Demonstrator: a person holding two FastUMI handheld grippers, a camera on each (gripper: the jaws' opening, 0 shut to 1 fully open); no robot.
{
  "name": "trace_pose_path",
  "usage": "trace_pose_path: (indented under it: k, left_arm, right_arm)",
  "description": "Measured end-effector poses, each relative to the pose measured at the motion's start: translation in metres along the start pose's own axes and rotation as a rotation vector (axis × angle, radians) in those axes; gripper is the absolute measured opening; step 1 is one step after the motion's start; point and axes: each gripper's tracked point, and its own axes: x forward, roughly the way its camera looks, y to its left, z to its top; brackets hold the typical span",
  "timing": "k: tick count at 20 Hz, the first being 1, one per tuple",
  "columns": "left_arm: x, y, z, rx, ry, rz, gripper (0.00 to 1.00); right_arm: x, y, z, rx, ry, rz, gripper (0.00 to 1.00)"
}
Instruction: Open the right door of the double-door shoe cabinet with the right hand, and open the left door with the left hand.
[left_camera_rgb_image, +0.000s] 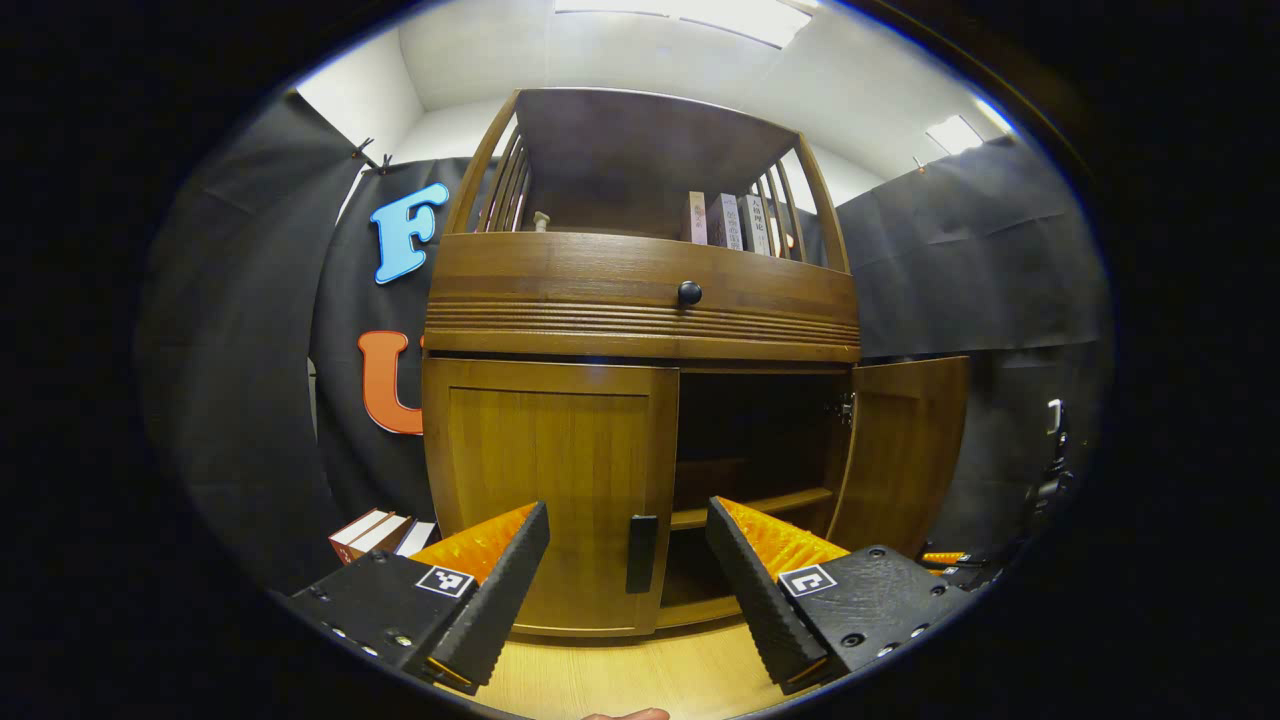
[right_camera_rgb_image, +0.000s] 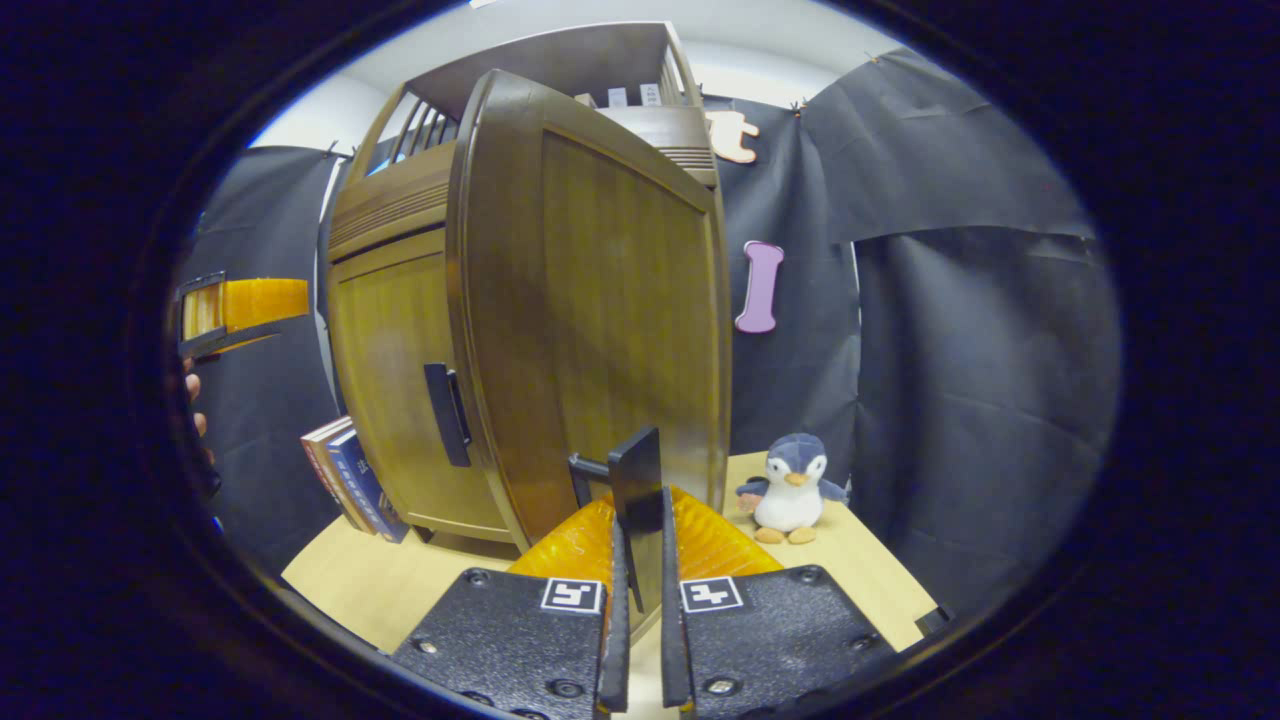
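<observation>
1. My left tongs (left_camera_rgb_image: 628, 570) are spread open and empty. The left door (left_camera_rgb_image: 550, 490) is shut, straight ahead of them.
2. Its handle (left_camera_rgb_image: 641, 552) stands upright, dead centre between my two fingers and just beyond their tips, so I judge a straight push forward should seat it.
3. The right door (right_camera_rgb_image: 600, 300) is swung wide open. My right tongs (right_camera_rgb_image: 640, 560) are closed on its upright handle (right_camera_rgb_image: 637, 500), both fingers pressing it, the door directly ahead.

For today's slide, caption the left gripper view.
Open left gripper faces the shut left door's handle; the right door stands open.
</observation>
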Motion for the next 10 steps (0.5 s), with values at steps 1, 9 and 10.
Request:
trace_pose_path:
  k: [1,9,10]
  left_arm:
    - [0.001,-0.001,0.000,-0.007,0.002,0.002,1.00]
    - [0.007,-0.006,-0.002,-0.009,0.006,0.043,0.95]
    - [0.009,-0.009,-0.002,-0.012,0.006,0.043,0.95]
  right_arm:
    - [-0.002,-0.010,-0.001,-0.010,-0.001,-0.019,0.13]
    - [-0.008,-0.072,-0.001,-0.003,0.006,-0.071,0.04]
    - [-0.007,-0.075,0.000,-0.008,0.008,-0.060,0.04]
